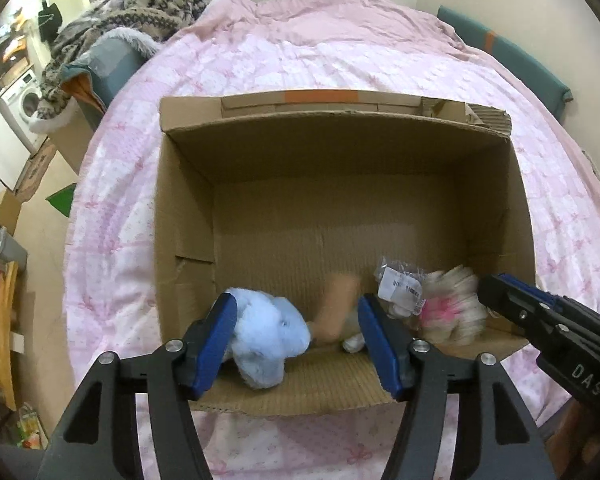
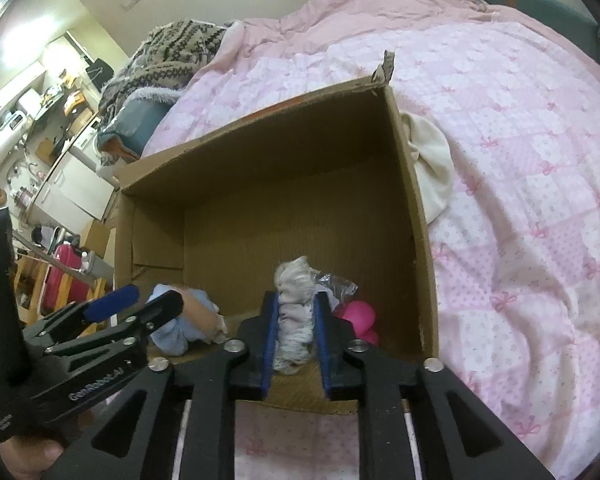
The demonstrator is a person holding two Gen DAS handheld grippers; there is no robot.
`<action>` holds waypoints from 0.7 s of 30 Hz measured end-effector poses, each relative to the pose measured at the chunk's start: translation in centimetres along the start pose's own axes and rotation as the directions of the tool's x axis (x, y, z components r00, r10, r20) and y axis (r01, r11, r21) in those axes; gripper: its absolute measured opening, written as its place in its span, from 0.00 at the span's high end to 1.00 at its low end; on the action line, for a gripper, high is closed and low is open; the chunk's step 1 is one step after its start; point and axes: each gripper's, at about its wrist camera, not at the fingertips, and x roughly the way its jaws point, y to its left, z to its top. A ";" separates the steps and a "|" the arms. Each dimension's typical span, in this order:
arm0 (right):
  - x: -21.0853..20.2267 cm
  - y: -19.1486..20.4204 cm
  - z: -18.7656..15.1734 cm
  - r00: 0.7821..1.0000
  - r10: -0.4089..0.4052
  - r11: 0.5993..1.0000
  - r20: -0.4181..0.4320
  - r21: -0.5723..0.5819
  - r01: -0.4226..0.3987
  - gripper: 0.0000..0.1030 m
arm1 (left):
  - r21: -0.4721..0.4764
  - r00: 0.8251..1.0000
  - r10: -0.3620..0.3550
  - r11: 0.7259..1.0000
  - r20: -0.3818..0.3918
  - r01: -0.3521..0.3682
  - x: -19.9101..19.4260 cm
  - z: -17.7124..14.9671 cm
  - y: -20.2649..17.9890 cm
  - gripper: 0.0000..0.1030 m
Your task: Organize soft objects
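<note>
An open cardboard box (image 1: 340, 120) (image 2: 260, 120) lies on a pink quilted bed. My left gripper (image 1: 296, 304) (image 2: 140, 300) is open at the box's near edge. A light-blue plush toy (image 1: 268, 336) (image 2: 168, 336) lies between its fingers against the left pad, with a blurred tan part (image 1: 336, 308) beside it. My right gripper (image 2: 296, 296) (image 1: 496, 292) holds a fluffy grey-white plush (image 2: 296, 320) (image 1: 452, 308) between its pads. That plush has pink parts (image 2: 360, 314) and a plastic-wrapped tag (image 1: 400, 288).
The pink quilt (image 1: 340, 40) surrounds the box. A cream cloth (image 2: 432, 160) lies against the box's right wall outside. A patterned knit blanket (image 1: 140, 0) is heaped at the bed's far left. The floor and furniture are to the left, and a teal headboard (image 1: 520, 64) stands at the far right.
</note>
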 end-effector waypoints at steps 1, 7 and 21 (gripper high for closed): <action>-0.2 0.0 0.0 1.000 0.000 1.000 0.006 0.003 0.000 0.65 | 0.000 1.000 0.008 1.000 0.003 -0.008 -0.1 0.0 -0.1 0.42; -3.0 0.6 0.3 0.995 0.013 1.000 0.101 0.000 -0.013 0.40 | -0.023 0.999 0.023 0.999 0.039 -0.022 -2.2 -0.3 1.1 0.42; -10.1 4.1 -1.6 0.968 -0.042 0.993 0.246 -0.093 0.067 0.27 | -0.077 0.979 0.023 0.997 0.201 -0.008 -10.1 -2.1 4.9 0.18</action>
